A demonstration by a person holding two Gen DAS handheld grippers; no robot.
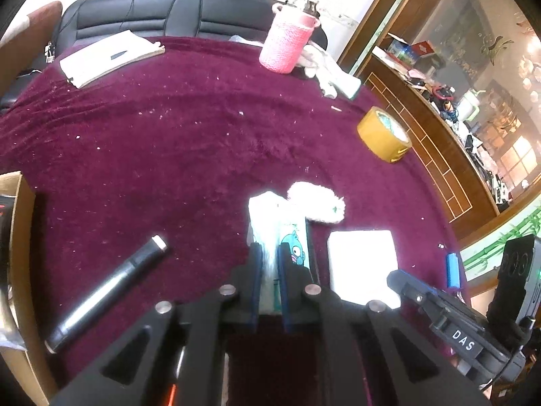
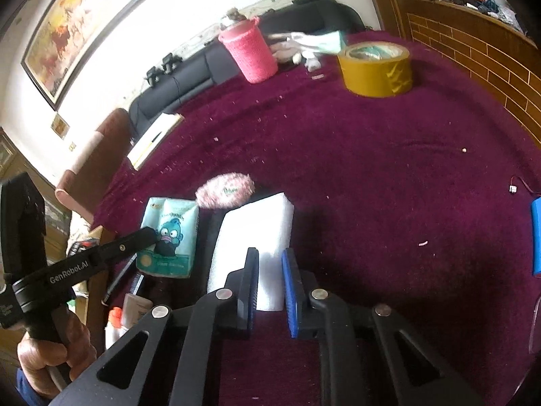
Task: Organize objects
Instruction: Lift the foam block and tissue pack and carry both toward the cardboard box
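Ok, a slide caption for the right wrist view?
Right claw shut on white foam block; left claw grips tissue pack on maroon cloth.

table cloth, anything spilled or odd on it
Yes: pale crumbs and specks lie scattered across the fuzzy maroon table cloth, thickest in its middle. Nothing wet shows. The wide yellow-brown roll of packing tape lies flat near the far right edge, and a black cylindrical torch lies loose at the left.

The left gripper [image 1: 269, 270] points steeply down, its 2 jaws clamped on a tissue pack [image 1: 282, 233]. The right gripper [image 2: 270, 280] tilts down likewise, pinching a white foam block [image 2: 252, 237]. A hand [image 2: 50, 352] grasps the left gripper's handle.
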